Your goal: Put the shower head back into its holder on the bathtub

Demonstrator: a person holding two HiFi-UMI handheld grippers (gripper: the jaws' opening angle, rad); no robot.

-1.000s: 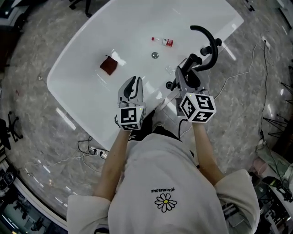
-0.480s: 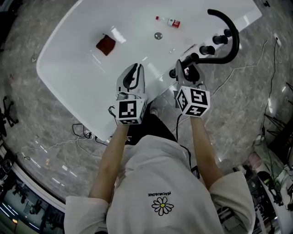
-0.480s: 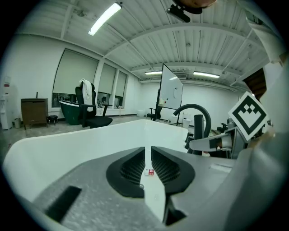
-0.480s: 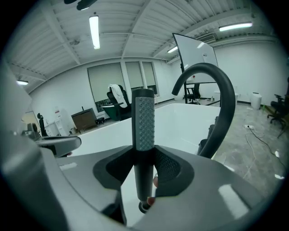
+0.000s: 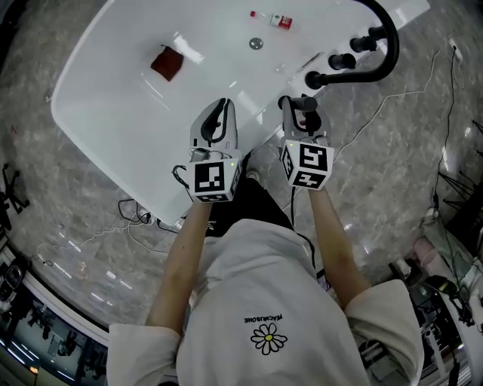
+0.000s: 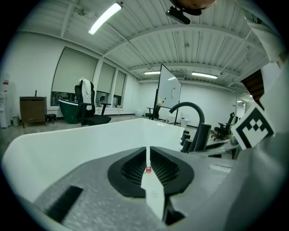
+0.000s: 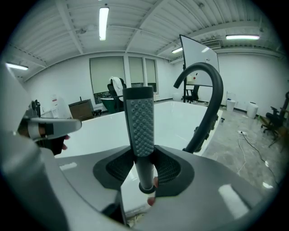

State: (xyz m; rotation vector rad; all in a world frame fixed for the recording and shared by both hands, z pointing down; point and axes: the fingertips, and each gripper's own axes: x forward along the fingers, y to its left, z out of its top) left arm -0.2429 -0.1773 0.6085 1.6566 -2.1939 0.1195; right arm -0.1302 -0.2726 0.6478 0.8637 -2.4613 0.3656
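The black shower head [image 7: 140,122] stands upright with its studded grey face toward the right gripper view's camera. My right gripper [image 7: 143,168] is shut on its handle. In the head view my right gripper [image 5: 303,106] holds the shower head [image 5: 296,100] over the white bathtub's [image 5: 113,105] near rim, left of the curved black faucet [image 5: 386,41]. Beside it, my left gripper [image 5: 219,107] hangs over the rim; its jaws [image 6: 147,155] are closing to a narrow slit with nothing between them. I cannot make out the holder.
Black tap knobs [image 5: 343,60] sit under the faucet [image 7: 211,90]. A red cloth [image 5: 165,63], a drain [image 5: 256,44] and a small bottle [image 5: 273,19] lie in the tub. Cables [image 5: 143,215] trail on the marble floor by the near edge. Office chairs [image 6: 90,106] stand beyond the tub.
Both grippers have come down toward the tub's near rim, the right one carrying the shower head closer to the faucet's base. The left jaws have narrowed.
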